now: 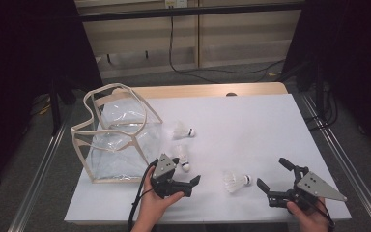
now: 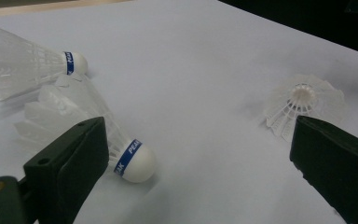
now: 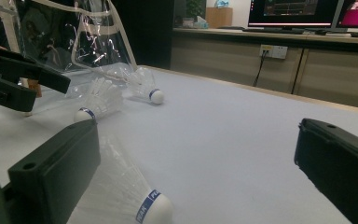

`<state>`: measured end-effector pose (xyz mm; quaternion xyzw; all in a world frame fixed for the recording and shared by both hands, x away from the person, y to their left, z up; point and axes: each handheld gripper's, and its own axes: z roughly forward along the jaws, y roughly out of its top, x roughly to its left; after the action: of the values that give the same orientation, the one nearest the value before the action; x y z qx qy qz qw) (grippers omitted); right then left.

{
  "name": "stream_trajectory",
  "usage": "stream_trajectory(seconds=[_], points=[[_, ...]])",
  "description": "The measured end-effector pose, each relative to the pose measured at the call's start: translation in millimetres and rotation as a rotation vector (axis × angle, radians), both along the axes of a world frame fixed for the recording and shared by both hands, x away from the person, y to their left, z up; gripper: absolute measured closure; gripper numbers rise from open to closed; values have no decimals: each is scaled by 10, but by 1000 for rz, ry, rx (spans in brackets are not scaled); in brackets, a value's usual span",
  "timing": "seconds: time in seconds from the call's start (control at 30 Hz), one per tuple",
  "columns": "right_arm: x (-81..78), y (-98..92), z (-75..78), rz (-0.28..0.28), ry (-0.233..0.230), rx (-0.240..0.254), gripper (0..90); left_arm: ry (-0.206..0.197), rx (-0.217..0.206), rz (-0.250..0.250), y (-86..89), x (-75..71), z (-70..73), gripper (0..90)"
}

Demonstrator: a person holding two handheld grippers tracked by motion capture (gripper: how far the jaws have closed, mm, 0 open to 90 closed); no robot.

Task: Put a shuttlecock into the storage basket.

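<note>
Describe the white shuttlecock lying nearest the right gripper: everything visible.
The white feathered shuttlecock lies on its side on the white table top, between the two grippers and touching neither. Its rounded white cork tip carries a blue band with white lettering and points toward the right gripper, whose jaws stand open beside it. The translucent feather skirt flares toward the left gripper; in the left gripper view the skirt faces the camera. It looks intact.

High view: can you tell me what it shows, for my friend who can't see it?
Three white shuttlecocks lie on a white table beside a clear bag. A person's left gripper is open near one shuttlecock, and the right gripper is open by another.
</note>
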<state>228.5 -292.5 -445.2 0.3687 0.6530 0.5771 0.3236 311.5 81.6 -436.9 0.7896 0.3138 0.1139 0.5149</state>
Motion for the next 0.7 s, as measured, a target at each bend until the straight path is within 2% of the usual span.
stream_trajectory(seconds=[0.17,0.23,0.4,0.7], points=[[0,0,0,-2,-2,4,0,-8,14,17,-29,17,4,47],[1,-2,-1,0,-2,3,0,4,12,33,-38,23,4,47],[-2,-1,1,0,-2,3,0,5,27,70,-60,42,6,48],[-3,-1,2,0,-3,4,0,8,48,108,-76,69,7,49]])
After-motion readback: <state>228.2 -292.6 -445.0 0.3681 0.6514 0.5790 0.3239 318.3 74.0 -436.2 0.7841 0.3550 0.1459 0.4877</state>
